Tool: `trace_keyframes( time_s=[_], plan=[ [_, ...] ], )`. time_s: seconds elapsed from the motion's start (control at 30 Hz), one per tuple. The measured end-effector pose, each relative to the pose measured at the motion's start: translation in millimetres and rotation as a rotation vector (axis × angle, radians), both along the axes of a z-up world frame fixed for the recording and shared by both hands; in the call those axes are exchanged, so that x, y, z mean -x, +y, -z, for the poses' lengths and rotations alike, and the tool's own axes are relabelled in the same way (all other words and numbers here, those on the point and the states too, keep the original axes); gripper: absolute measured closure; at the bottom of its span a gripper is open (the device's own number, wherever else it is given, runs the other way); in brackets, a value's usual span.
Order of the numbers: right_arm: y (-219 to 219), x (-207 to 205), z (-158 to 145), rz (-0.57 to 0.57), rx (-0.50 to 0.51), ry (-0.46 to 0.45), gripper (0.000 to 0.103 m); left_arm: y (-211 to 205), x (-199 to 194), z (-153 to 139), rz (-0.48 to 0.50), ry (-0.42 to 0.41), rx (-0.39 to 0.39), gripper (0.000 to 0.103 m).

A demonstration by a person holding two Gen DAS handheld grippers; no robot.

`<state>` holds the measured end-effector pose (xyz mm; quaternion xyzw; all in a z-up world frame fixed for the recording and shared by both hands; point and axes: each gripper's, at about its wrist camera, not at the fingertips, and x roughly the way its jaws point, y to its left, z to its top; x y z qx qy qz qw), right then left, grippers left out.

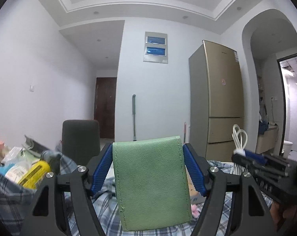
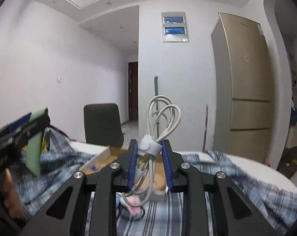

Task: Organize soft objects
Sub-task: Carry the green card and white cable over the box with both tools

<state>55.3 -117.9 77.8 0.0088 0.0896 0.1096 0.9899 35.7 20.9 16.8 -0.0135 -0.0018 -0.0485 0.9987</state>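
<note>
A cluttered desk (image 2: 246, 179) draped in plaid cloth ran under two handheld grippers, both raised and pointing roughly level into a pale room. At far left in the left wrist view, a yellow bottle (image 1: 35, 174) lay among blurred packets, with a dark chair (image 1: 81, 139) behind. At centre, the left gripper (image 1: 148, 167) had its jaws spread wide and pressed against both edges of a green pouch (image 1: 151, 184), which was held clear above the cloth. To the right, the right gripper (image 2: 150, 165) had its jaws clenched on a bundled white cable (image 2: 160, 122), its loops standing up above a strap; a tall fridge (image 2: 244, 82) stood beyond.

The pouch appeared to be gripped only by its soft edges, so it could buckle or slide out if the hand tilted or jolted. The cable's lower coils hung loose below the jaws and looked liable to snag on the tray or cloth as it travelled.

Only the right wrist view showed an open tray (image 2: 101, 157) on the desk, a likely place for the items, and something pink beneath the cable. Only the left wrist view showed the bottle and packets, and the pouch's full face; in the other view the pouch appeared only as a blurred edge.
</note>
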Motion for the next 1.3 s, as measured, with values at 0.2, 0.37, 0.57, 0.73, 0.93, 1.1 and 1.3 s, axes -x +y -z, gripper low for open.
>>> trace_keyframes(
  time_s=[0.2,0.37,0.57,0.73,0.93,1.1,1.3],
  plan=[
    [7.9,-42.3,-12.1,-0.017,0.016,-0.074,0.079,-12.7,-34.4,1.5,0.031,-0.077,-0.057,0.030],
    [20.0,-81.6,6.0,-0.043,0.064,-0.054,0.079,-17.1,-73.9,15.1,0.019,-0.080,-0.085,0.030],
    [30.0,-112.8,32.1,-0.096,0.087,-0.018,0.079,-7.6,-121.6,22.6,0.010,-0.030,-0.032,0.030],
    [27.4,-123.6,49.1,-0.093,0.061,0.003,0.079,-6.4,-143.2,30.0,0.013,-0.011,-0.021,0.030],
    [16.5,-131.8,54.5,-0.094,0.014,0.031,0.079,-5.3,-152.8,42.9,0.020,0.028,-0.021,0.030],
    [21.4,-141.6,57.6,-0.129,0.023,0.081,0.079,-1.2,-162.4,43.9,0.010,0.060,0.003,0.030],
    [22.8,-148.2,63.7,-0.152,0.023,0.136,0.079,-4.9,-174.1,44.7,0.025,0.117,-0.004,0.030]
  ],
)
